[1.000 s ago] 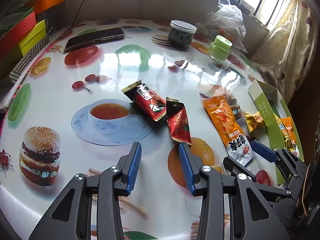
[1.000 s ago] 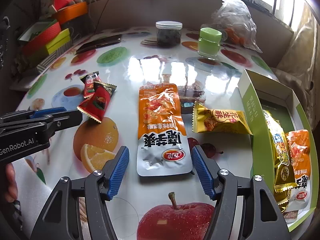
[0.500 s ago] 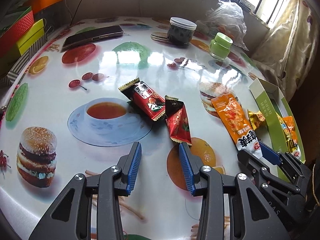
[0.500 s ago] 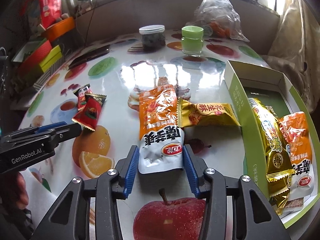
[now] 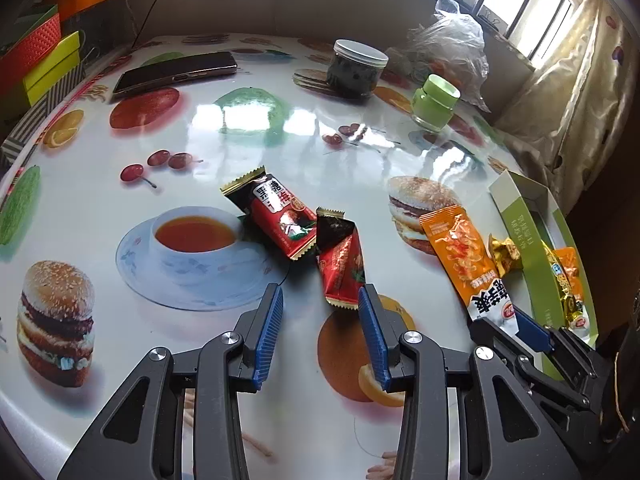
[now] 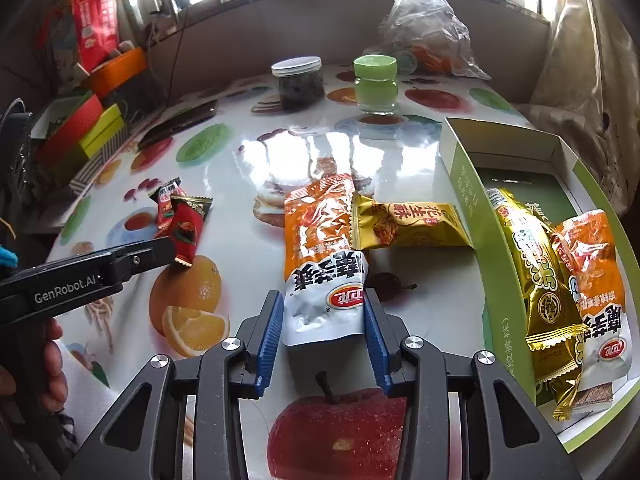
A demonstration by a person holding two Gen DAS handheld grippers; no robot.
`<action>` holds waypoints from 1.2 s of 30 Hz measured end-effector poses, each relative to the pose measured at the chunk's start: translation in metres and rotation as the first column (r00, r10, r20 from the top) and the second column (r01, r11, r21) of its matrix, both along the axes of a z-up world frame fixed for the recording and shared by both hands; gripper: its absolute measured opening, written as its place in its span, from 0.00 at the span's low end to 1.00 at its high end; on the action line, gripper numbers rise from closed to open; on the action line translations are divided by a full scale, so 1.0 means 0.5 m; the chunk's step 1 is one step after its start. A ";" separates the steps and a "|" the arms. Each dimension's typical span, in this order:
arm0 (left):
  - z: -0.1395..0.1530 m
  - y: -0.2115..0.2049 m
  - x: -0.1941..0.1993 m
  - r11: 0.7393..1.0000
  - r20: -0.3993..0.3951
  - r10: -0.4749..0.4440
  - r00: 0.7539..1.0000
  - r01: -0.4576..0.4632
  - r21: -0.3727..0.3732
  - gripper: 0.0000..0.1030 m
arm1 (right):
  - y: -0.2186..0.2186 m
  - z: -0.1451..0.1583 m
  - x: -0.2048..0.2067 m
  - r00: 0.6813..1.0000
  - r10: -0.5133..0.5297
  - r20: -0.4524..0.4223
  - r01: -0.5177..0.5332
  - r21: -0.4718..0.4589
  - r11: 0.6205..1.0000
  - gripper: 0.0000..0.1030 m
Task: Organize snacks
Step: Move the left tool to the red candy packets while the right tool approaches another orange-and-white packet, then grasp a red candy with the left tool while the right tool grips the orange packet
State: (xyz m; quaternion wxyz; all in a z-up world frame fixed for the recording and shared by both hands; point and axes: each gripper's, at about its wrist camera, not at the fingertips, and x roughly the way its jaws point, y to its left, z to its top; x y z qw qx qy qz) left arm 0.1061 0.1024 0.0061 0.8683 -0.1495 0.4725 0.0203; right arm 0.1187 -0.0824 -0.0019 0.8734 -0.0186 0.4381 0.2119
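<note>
Glossy food-print tabletop point(image 5: 120, 208), windows behind. Jars, phone point(image 5: 176, 70), green box point(image 6: 472, 200) noted. Right gripper point(image 6: 324, 316) fingers just closed onto orange packet point(image 6: 320, 240); left gripper point(image 5: 320, 312) part-open, empty.

I read "GenRobot.AI" in white lettering on the black arm of the left gripper point(image 6: 175, 255). The snack packets carry Chinese characters: the orange packet point(image 6: 320, 236), the gold packet point(image 6: 408, 226), and the red packet point(image 5: 280, 218). I cannot read them reliably.

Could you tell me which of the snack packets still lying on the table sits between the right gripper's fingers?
The orange-and-white packet: its white end lies pinched between the right gripper. The gold packet beside it and both red packets lie untouched.
</note>
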 end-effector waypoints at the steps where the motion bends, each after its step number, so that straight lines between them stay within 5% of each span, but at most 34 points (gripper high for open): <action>1: -0.001 0.002 0.001 1.000 0.002 0.002 1.000 -0.002 -0.006 0.39 | 0.000 0.000 0.000 1.000 0.001 -0.002 -0.001 0.000 1.000 0.37; 22: -0.002 -0.028 0.036 0.999 0.005 -0.011 1.000 0.011 0.036 0.39 | -0.006 0.001 -0.002 1.000 -0.008 -0.004 0.008 0.013 1.000 0.37; 25: -0.002 -0.030 0.034 0.999 0.007 -0.013 1.000 0.012 0.043 0.25 | -0.007 0.001 -0.003 1.000 -0.009 -0.006 0.009 0.017 1.000 0.37; 36: 0.004 -0.036 0.016 0.997 0.030 -0.033 0.999 0.031 0.066 0.18 | -0.008 0.003 -0.005 1.000 -0.007 -0.001 0.007 0.018 1.000 0.37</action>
